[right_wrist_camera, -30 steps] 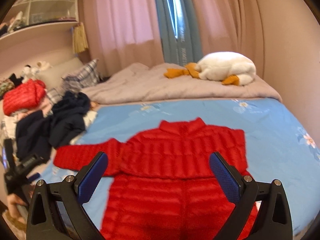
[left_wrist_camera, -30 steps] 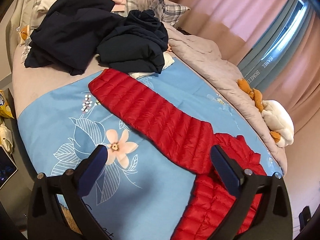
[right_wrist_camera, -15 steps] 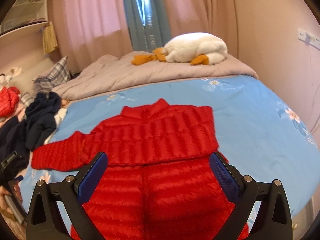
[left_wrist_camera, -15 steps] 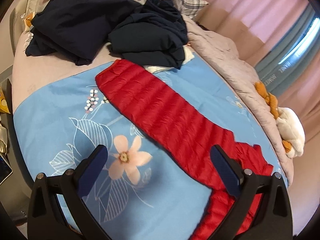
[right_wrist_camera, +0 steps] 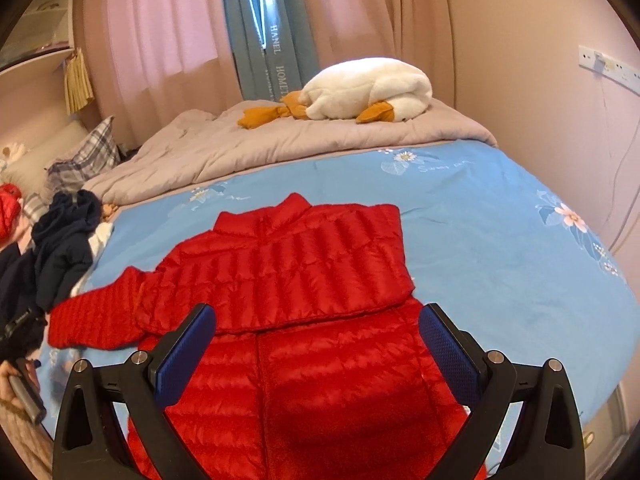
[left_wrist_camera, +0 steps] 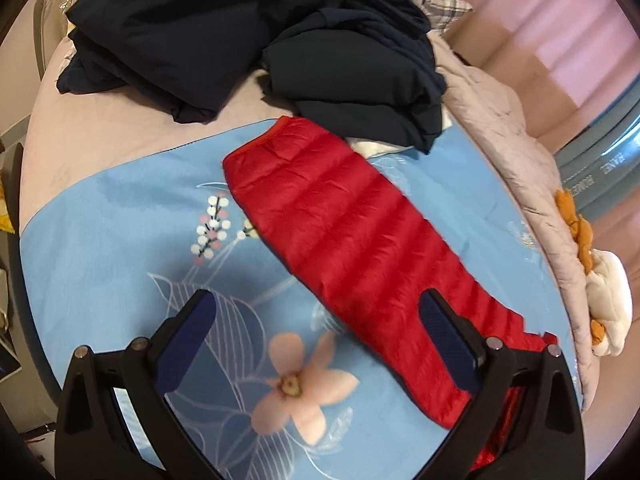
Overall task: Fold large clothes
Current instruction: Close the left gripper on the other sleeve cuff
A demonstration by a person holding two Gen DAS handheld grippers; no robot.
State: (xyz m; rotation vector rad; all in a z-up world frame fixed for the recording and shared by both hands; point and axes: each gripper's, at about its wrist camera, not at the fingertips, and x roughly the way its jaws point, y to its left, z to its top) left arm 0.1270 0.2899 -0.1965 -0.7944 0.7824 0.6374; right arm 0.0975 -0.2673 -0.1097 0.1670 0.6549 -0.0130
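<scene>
The red down jacket (right_wrist_camera: 288,280) is spread on the blue floral duvet (right_wrist_camera: 500,240), its sleeve (left_wrist_camera: 352,240) stretched toward ten o'clock. Left gripper (left_wrist_camera: 320,344) and right gripper (right_wrist_camera: 316,352) are held released, empty.

Left gripper (left_wrist_camera: 316,336) hangs with jaws spread wide, blue pads (left_wrist_camera: 186,344) at seven and five o'clock, nothing between them. Right gripper (right_wrist_camera: 316,340) matches it: wide apart, empty. At eight o'clock in the right view, a hand (right_wrist_camera: 12,384) grips a handle.
</scene>
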